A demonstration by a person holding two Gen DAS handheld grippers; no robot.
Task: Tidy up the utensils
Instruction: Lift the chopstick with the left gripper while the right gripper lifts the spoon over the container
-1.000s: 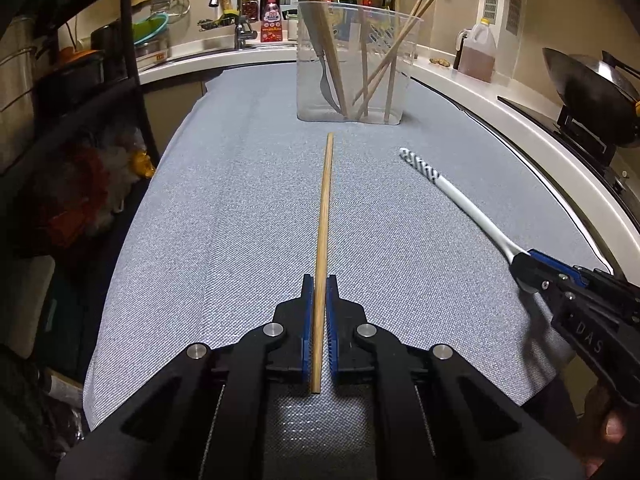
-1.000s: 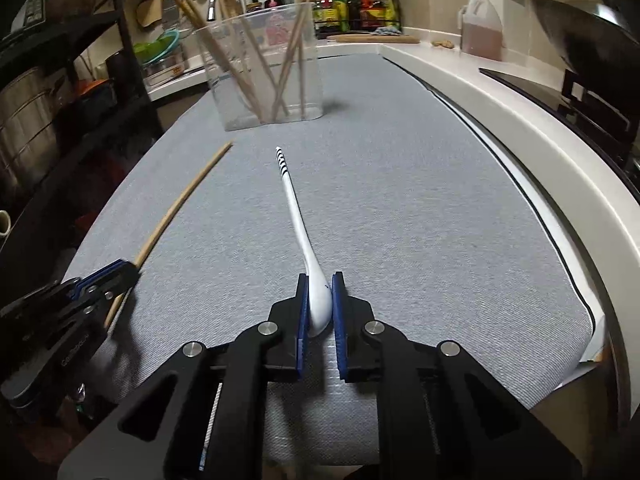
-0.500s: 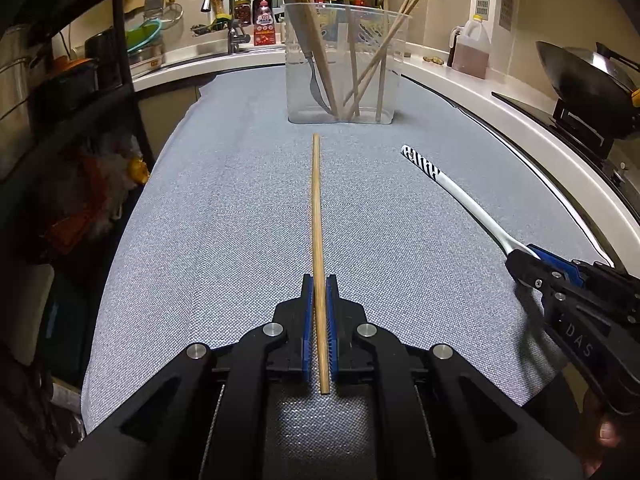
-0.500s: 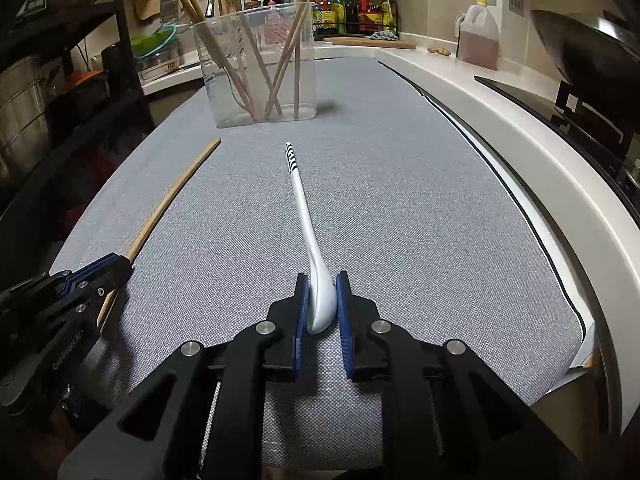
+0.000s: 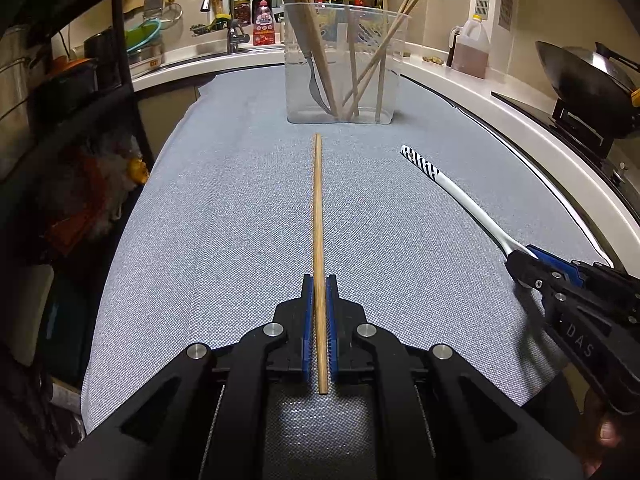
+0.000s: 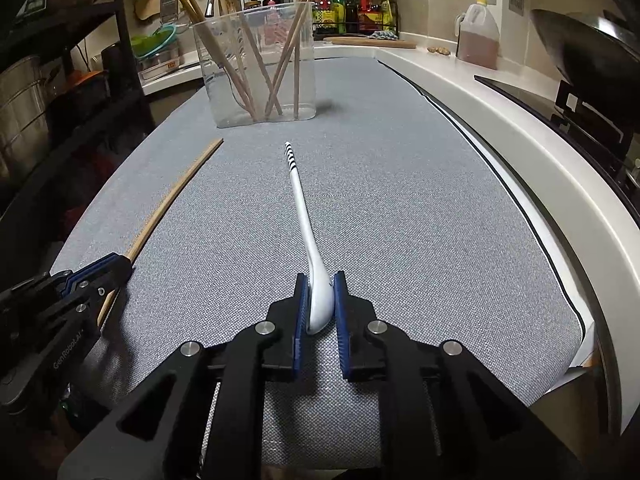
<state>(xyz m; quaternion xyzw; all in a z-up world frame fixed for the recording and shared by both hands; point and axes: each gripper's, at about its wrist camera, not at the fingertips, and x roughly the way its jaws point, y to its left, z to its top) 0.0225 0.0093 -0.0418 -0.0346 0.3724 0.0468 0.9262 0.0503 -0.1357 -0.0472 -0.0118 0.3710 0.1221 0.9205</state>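
On the left, the left gripper [image 5: 319, 312] has its blue pads pinched onto the near end of a wooden chopstick [image 5: 317, 216]. A short stub pokes out behind the pads, and the long axis runs straight ahead toward the far edge of the bench [image 5: 200, 240]. Whether the chopstick rests on the grey cloth or is just clear of it I cannot tell. Its far tip stops just short of the clear tub [image 5: 344, 64], which stands upright near the far edge with several chopsticks and a fork leaning in it.

To the right, the right gripper [image 6: 320, 312] is narrowed round the bowl of a white spoon [image 6: 304, 216]. The left pad touches it, and a slight gap may remain on the right. The striped handle points ahead and a little left toward the tub.

Both utensils already aim at the tub, and the chopstick's tip lies nearer, so the left side likely goes first: lift, tip the far end up, drop it in.
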